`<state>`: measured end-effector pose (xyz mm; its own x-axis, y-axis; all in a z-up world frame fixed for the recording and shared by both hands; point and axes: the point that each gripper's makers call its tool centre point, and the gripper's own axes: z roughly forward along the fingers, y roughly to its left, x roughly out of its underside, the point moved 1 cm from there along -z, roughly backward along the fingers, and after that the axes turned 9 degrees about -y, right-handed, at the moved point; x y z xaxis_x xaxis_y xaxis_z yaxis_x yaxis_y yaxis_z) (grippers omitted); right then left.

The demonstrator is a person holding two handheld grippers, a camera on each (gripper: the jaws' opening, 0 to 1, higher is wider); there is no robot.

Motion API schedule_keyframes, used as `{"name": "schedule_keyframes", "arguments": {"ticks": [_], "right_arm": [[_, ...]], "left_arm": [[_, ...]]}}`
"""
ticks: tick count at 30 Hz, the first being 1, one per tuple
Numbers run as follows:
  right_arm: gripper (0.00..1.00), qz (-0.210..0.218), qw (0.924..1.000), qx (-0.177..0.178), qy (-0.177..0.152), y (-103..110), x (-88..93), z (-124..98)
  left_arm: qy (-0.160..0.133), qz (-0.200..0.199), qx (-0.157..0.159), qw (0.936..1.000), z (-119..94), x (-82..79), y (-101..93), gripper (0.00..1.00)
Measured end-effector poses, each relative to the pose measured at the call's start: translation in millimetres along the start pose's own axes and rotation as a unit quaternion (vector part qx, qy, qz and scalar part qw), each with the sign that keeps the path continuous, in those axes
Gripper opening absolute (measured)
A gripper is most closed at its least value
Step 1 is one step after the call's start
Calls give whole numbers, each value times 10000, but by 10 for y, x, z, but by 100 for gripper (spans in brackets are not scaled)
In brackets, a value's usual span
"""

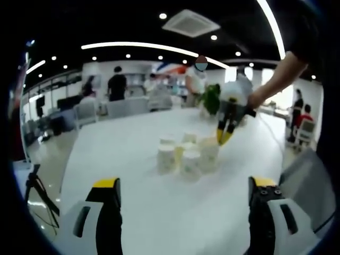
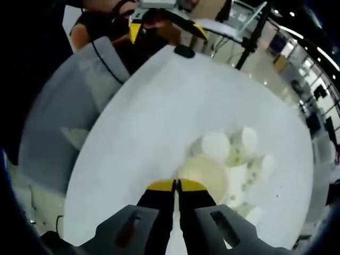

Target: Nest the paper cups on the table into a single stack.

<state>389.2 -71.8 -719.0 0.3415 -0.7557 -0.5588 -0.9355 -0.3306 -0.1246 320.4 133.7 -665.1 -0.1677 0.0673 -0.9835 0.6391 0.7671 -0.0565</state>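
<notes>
Several white paper cups stand bunched together in the middle of the white table. My left gripper is open wide, low over the table, well short of the cups. My right gripper comes in from the right, tips down at the rim of the tallest cup. In the right gripper view I look down on the cups. There my right gripper is shut, its yellow tips pinching the near rim of the big cup. The left gripper shows at the top.
Grey chairs stand around the table, and one chair is at the right. A tripod is on the floor to the left. A green plant and several people stand beyond the far end.
</notes>
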Motion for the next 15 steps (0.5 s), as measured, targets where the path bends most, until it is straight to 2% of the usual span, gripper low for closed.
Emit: {"name": "schedule_keyframes", "arguments": {"ticks": [8, 15], "right_arm": [[0, -89, 9999, 107, -80, 87, -166, -93], [0, -77, 9995, 189, -220, 202, -331, -175]], "left_arm": [[-18, 52, 124, 9999, 0, -18, -60, 99], [-18, 1, 100, 9999, -8, -15, -44, 100]]}}
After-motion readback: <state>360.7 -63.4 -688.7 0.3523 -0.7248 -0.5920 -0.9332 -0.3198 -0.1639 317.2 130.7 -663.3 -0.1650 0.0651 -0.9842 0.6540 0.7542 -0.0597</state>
